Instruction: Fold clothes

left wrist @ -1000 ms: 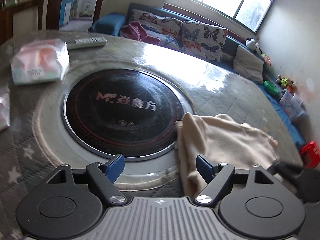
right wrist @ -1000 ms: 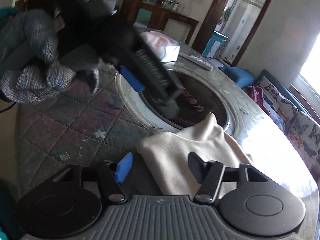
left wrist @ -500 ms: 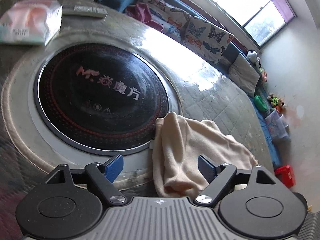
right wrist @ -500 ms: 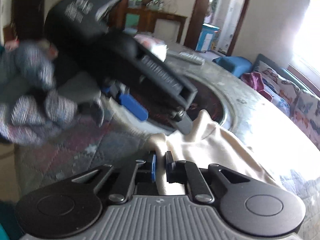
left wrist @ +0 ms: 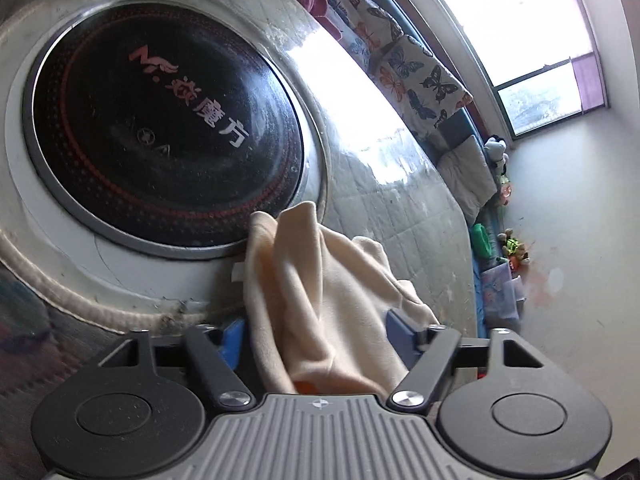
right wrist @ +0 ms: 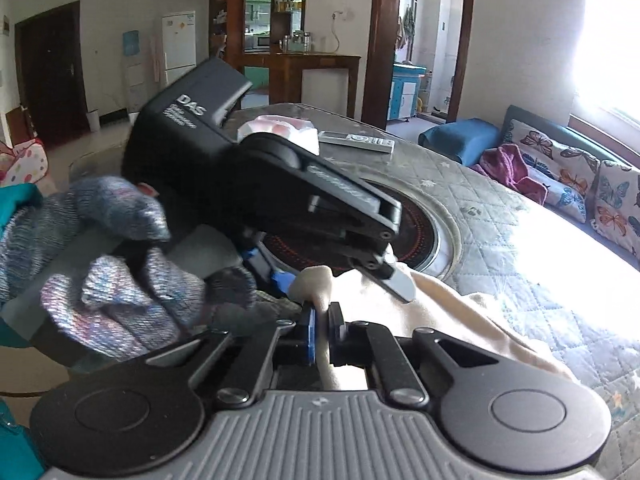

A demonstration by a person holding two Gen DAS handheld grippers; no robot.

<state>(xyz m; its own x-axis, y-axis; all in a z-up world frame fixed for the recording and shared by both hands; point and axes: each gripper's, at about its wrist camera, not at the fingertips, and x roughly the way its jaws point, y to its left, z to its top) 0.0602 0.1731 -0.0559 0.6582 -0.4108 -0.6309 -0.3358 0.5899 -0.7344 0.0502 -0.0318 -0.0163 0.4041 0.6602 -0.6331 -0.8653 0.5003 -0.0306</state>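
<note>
A cream garment [left wrist: 316, 292] lies bunched on the quilted round table, at the rim of the black hotplate. My left gripper [left wrist: 316, 338] is open, its blue pads on either side of a raised fold of the cloth. In the right wrist view my right gripper [right wrist: 322, 332] is shut on an edge of the same cream garment [right wrist: 440, 312] and lifts it slightly. The left gripper [right wrist: 280, 216], held by a gloved hand [right wrist: 116, 260], reaches over the cloth just beyond the right one.
The black round hotplate [left wrist: 160, 128] fills the table's middle. A tissue pack [right wrist: 280, 128] and a remote control [right wrist: 356, 141] lie at the far side. A sofa with butterfly cushions [right wrist: 560, 176] stands past the table edge, under a bright window.
My right gripper closed on the cloth edge and raised it. My left gripper moved forward and down until the raised fold sits between its open fingers.
</note>
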